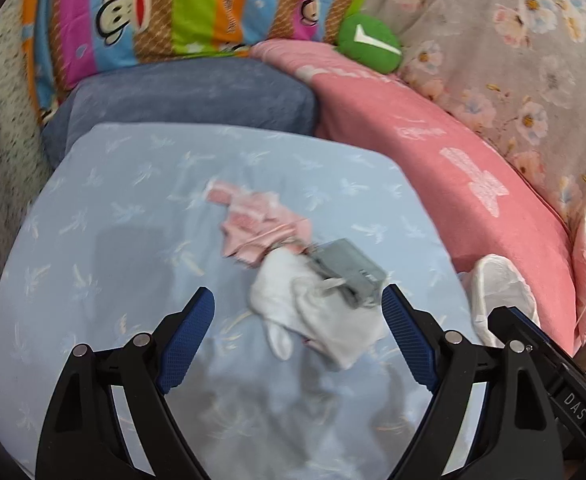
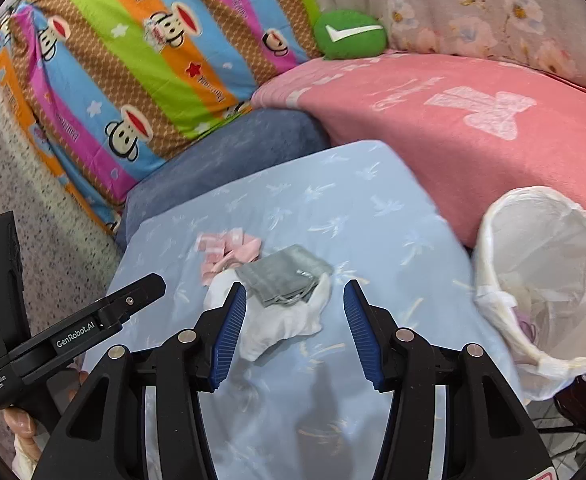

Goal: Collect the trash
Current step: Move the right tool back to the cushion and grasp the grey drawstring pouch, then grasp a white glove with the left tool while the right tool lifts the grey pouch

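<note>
Bin (image 2: 489, 236) interior visible only in right view. Left gripper (image 1: 298, 320) and right gripper (image 2: 295, 312) both released, empty, above the sock pile (image 1: 317, 300) on the blue pillow (image 1: 113, 208).

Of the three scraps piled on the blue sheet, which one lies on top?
The grey piece. It rests over the white piece, while the pink piece lies behind both, farther from the grippers.

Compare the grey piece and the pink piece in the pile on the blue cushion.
The grey piece is folded flat; the pink piece is crumpled and spread. Grey lies on top of the white piece; pink sits behind it, on the blue cushion. Both lie untouched in one pile.
</note>
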The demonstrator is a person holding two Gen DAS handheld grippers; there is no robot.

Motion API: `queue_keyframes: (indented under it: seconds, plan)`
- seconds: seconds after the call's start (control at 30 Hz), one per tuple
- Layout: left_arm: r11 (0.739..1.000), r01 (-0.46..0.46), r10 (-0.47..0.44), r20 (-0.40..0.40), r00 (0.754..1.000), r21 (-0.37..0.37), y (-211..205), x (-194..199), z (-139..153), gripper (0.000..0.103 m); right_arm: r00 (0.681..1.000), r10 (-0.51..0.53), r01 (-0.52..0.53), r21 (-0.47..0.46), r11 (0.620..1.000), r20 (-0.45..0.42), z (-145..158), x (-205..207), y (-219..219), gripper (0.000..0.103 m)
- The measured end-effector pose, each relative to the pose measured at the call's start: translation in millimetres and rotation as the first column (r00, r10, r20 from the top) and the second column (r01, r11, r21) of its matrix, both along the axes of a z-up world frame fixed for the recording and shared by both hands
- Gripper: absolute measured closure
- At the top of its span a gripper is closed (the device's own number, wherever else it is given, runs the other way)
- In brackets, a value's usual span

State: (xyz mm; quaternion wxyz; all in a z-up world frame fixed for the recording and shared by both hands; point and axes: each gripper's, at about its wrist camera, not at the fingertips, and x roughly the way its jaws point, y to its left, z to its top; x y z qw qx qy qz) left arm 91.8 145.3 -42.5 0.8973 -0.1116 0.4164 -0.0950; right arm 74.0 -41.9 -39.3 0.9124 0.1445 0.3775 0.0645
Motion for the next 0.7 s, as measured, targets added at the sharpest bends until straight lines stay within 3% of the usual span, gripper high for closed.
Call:
queue_keyframes:
  seconds: [0.3,0.6,0.63,0.7]
  plan:
    - [0.997,-0.074,0.073,-0.078,0.994,-0.003,37,7,-32,0.021,0.995,0.067,-0.071,-0.037,0.997,-0.079,-40,44,41,0.053]
    - [0.996,-0.083,0.081,-0.115,0.990,-0.012,47,17,-48,0.021,0.986,0.067,-0.077,-0.060,0.995,-0.151,-77,84,55,0.053]
    - [0.997,-0.080,0.078,-0.118,0.990,-0.016,47,17,-49,0.021,0.985,0.063,-0.073,-0.059,0.996,-0.158,-81,86,54,0.055]
    - [0.997,-0.073,0.070,-0.119,0.990,-0.021,46,18,-50,0.021,0.984,0.058,-0.069,-0.057,0.996,-0.168,-85,89,52,0.069]
